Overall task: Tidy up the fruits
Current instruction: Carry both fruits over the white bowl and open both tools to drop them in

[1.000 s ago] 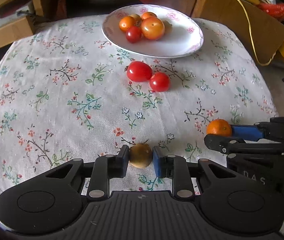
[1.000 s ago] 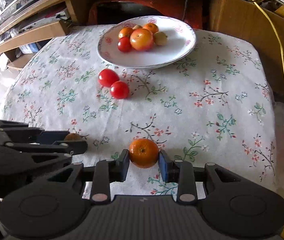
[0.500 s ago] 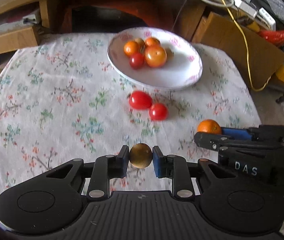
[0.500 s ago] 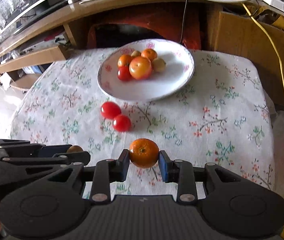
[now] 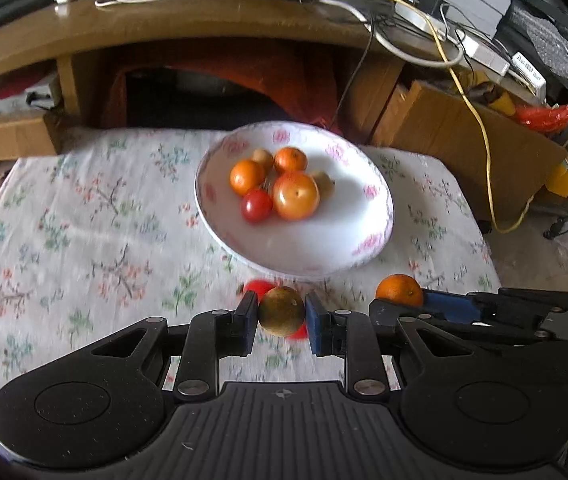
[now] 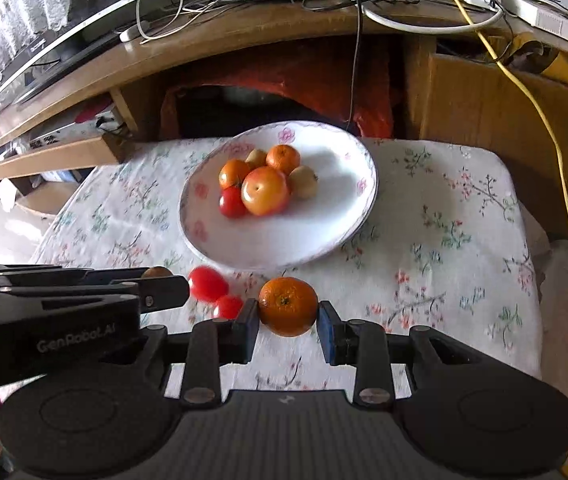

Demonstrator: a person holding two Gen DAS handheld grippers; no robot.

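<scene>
A: Where does each piece stand?

B: The left gripper is clamped on a small round olive-brown fruit, pads touching both sides. The right gripper grips a round orange mandarin the same way. Both fruits are held in the air just short of the wide white plate with pink flower prints.

A: And the plate?

B: It holds a cluster toward its far-left part: a large orange-red apple-like fruit, a red cherry tomato, two more small mandarins and a couple of pale brownish fruits. The near and right parts are bare white.

A: So where should these two go?

B: I'd aim for that bare near half. Bring each gripper over the rim, lower until the fruit is just above the surface, then ease the jaws apart (round fruit rolls, so a drop from height could send it off the plate or into the pile).

A: Both together?

B: The grippers sit side by side and close, so I'd keep them parallel and give each its own spot. Two loose glossy red tomatoes lie on the floral white tablecloth just before the rim, beneath the grippers; avoid nudging them. They remain for later.
</scene>
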